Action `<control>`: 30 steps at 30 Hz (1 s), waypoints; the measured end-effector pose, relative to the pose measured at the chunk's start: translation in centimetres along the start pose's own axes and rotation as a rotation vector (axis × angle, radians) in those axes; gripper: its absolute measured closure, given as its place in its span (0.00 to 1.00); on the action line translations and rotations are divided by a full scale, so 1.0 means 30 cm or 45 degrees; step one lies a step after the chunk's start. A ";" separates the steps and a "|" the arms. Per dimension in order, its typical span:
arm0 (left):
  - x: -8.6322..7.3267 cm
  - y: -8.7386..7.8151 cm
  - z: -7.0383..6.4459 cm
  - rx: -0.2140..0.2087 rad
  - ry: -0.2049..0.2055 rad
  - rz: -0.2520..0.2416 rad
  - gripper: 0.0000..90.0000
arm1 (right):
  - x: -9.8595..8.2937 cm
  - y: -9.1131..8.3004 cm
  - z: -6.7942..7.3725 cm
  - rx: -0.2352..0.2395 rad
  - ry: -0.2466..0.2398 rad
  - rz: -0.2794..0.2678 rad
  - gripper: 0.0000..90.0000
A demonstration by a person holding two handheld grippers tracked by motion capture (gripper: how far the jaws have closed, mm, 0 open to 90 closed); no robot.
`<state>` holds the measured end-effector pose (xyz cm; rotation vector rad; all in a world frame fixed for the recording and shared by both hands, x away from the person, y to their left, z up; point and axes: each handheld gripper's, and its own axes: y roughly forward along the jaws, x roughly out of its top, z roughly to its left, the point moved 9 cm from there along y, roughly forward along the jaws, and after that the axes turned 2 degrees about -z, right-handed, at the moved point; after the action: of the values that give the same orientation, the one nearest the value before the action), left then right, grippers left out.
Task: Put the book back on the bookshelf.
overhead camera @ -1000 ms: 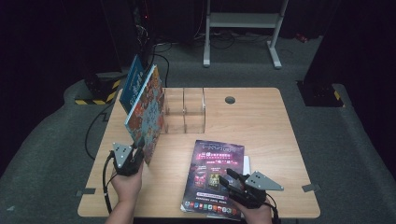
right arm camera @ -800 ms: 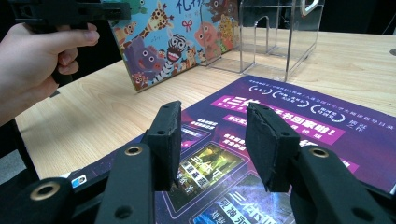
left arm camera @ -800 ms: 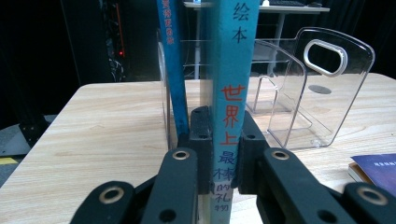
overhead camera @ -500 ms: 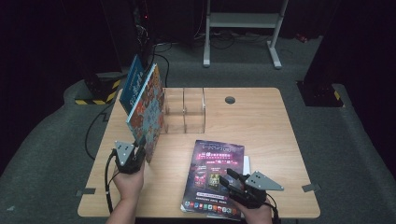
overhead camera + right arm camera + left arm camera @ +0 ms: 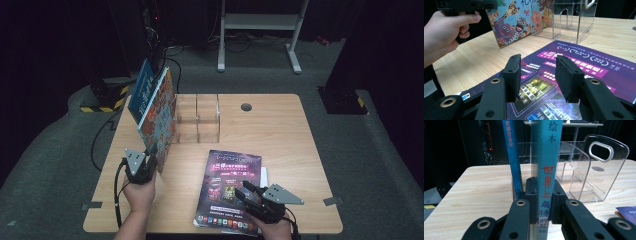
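Near the tabletop's left edge we've got our left tool (image 5: 141, 167) clamped on the picture book's (image 5: 159, 116) spine, keeping it upright beside the clear rack (image 5: 198, 118). Right tool (image 5: 257, 197) hovers, jaws apart, over the purple magazine (image 5: 229, 186).

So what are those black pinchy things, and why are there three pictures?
A person sits at a wooden table and holds a black tool in each hand. One picture looks down from above. The other two come from small cameras riding on the tools.

The left tongs are shut on the spine of a picture book that stands on its edge; its cover shows cartoon animals. Beside it stands a thinner blue book and a clear plastic book stand.

The right tongs are open, just above a purple magazine lying flat on the table.
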<state>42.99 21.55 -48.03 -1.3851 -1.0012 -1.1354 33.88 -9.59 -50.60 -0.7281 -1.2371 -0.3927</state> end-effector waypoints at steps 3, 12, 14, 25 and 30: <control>0.000 0.002 0.001 -0.003 -0.003 -0.001 0.90 | 0.000 0.000 0.000 0.000 0.000 0.000 0.62; 0.002 0.007 0.000 0.001 0.001 -0.010 0.90 | -0.002 0.003 0.005 0.004 -0.001 0.001 0.62; 0.002 0.008 0.000 0.002 0.003 -0.008 0.90 | -0.002 0.003 0.004 0.003 -0.001 0.001 0.62; 0.005 0.016 0.002 0.004 0.004 -0.006 0.90 | -0.003 0.003 0.006 0.005 0.003 0.004 0.62; 0.005 0.017 0.002 0.002 0.007 -0.006 0.89 | -0.003 0.003 0.005 0.005 0.002 0.002 0.62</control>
<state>43.51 21.56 -47.97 -1.3780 -1.0018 -1.1410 33.80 -9.42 -50.69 -0.7252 -1.2354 -0.3889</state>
